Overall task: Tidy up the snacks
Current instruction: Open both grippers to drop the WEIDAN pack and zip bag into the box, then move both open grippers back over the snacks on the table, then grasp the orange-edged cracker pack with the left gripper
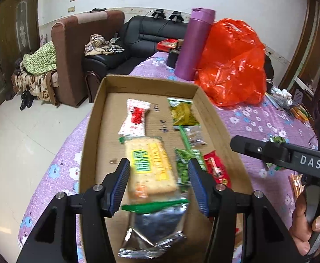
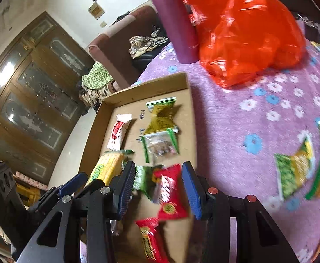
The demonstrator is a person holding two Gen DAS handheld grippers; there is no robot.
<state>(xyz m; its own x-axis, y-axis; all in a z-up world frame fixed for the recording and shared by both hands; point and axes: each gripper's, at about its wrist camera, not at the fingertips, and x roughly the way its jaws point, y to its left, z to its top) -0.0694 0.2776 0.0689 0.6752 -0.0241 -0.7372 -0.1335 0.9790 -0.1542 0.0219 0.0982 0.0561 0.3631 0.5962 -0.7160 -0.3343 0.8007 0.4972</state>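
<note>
A shallow cardboard tray (image 1: 94, 131) lies on the flowered purple tablecloth and holds several snack packets. My left gripper (image 1: 158, 164) stands open above a yellow cracker pack (image 1: 151, 164), its blue pads clear of the pack's sides. A silver packet (image 1: 153, 230) lies just under the gripper. My right gripper (image 2: 158, 166) is open over a red packet (image 2: 168, 192) lying in the tray (image 2: 94, 135), with a gap on both sides. A second red packet (image 2: 151, 239) and a green one (image 2: 144, 177) lie beside it. Loose green and yellow packets (image 2: 295, 171) lie on the cloth to the right.
An orange plastic bag (image 1: 232, 63) and a tall purple bottle (image 1: 192, 43) stand behind the tray. A person's hand (image 1: 309, 225) holds the right gripper's handle. Sofas and a tiled floor lie beyond the table's left edge. More small packets sit at the far right (image 1: 298, 111).
</note>
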